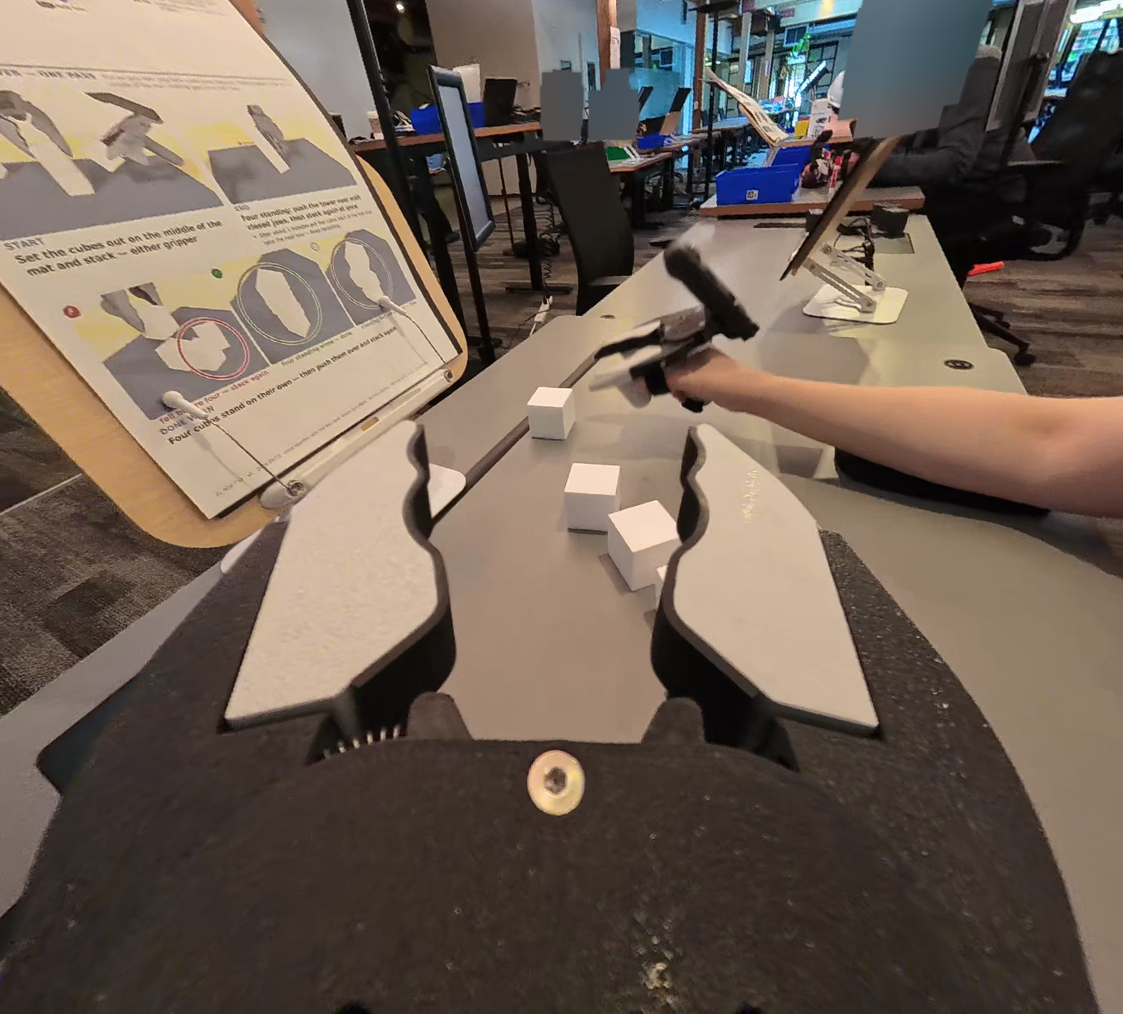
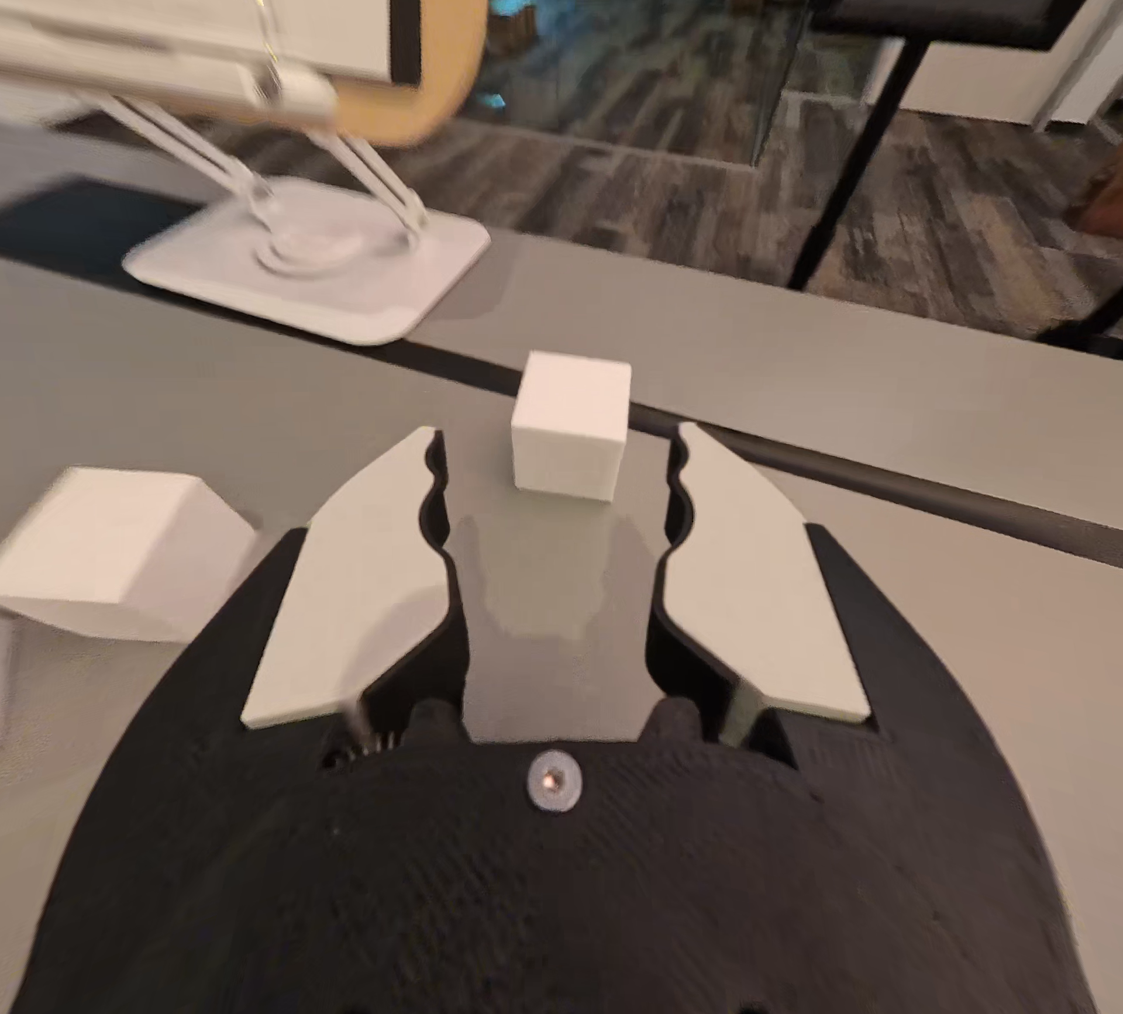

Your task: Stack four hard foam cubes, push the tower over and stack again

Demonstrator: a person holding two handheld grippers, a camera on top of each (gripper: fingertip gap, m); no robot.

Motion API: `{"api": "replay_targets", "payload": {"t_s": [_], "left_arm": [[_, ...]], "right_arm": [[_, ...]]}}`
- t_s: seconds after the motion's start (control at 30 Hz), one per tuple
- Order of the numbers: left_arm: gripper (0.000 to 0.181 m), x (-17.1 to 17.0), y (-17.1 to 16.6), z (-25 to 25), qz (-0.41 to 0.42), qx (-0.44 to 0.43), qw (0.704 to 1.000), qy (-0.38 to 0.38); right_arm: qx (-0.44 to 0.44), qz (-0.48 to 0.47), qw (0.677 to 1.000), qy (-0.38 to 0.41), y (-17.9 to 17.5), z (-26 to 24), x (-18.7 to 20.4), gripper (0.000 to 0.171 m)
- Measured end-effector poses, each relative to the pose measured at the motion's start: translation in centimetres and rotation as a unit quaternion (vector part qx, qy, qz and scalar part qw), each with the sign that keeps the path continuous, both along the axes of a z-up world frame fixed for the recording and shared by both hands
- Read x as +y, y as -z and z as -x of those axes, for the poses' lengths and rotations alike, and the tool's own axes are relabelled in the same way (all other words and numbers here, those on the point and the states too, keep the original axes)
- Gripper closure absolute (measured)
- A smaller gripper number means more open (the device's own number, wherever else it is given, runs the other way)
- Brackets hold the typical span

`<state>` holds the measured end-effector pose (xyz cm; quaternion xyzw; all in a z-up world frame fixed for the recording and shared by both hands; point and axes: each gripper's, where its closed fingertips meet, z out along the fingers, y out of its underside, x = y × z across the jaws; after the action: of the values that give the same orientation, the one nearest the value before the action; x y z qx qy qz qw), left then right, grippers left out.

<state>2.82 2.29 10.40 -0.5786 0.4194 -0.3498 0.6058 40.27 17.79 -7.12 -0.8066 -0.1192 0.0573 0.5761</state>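
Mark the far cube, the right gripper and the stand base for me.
far cube [image 2: 568, 432], right wrist view, front face.
right gripper [image 2: 556, 438], right wrist view, between open jaws.
stand base [image 2: 389, 286], right wrist view, bare white plate.

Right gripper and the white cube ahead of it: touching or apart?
Apart. The right wrist view shows grey table between the open right gripper fingers and the white cube.

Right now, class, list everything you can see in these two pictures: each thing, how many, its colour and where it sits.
Foam cubes: four, white, scattered unstacked on the mat; the nearest mostly hidden.
Mat: one, grey, on the table.
Table: one, grey.
Instruction sheet: one, white, on a tan board, left.
Stand base: one, white, under the board.
Bins: several, blue, on far desks.
Left tool: open, empty, above the cubes.
Right tool: open, empty, facing the far cube.
Forearm: one, reaching in from the right.
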Motion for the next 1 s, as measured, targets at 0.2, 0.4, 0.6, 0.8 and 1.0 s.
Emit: {"api": "replay_targets", "payload": {"t_s": [0.2, 0.4, 0.6, 0.8, 1.0], "left_arm": [[0.096, 0.0, -1.2, 0.6, 0.015, -0.032, 0.999, 0.000], [0.094, 0.0, -1.2, 0.6, 0.016, -0.027, 0.999, 0.004], [0.094, -0.1, -0.7, 0.0, 0.021, -0.012, 1.000, 0.013], [0.094, 0.2, 0.0, -0.7, 0.027, 0.002, 1.000, 0.013], [0.093, 0.6, 1.0, -1.3, 0.032, 0.021, 0.999, 0.011]], "right_arm": [[0.006, 0.056, 0.998, 0.020, 3.5, 0.7, 1.8, 0.086], [-0.040, 0.079, 0.996, 0.029, 5.2, 1.0, 3.0, 0.077], [-0.054, 0.085, 0.994, 0.042, 5.7, 0.6, 3.9, 0.078], [-0.066, 0.086, 0.993, 0.053, 5.8, 0.1, 5.3, 0.082], [-0.077, 0.109, 0.989, 0.056, 6.5, -0.2, 6.2, 0.093]]}}
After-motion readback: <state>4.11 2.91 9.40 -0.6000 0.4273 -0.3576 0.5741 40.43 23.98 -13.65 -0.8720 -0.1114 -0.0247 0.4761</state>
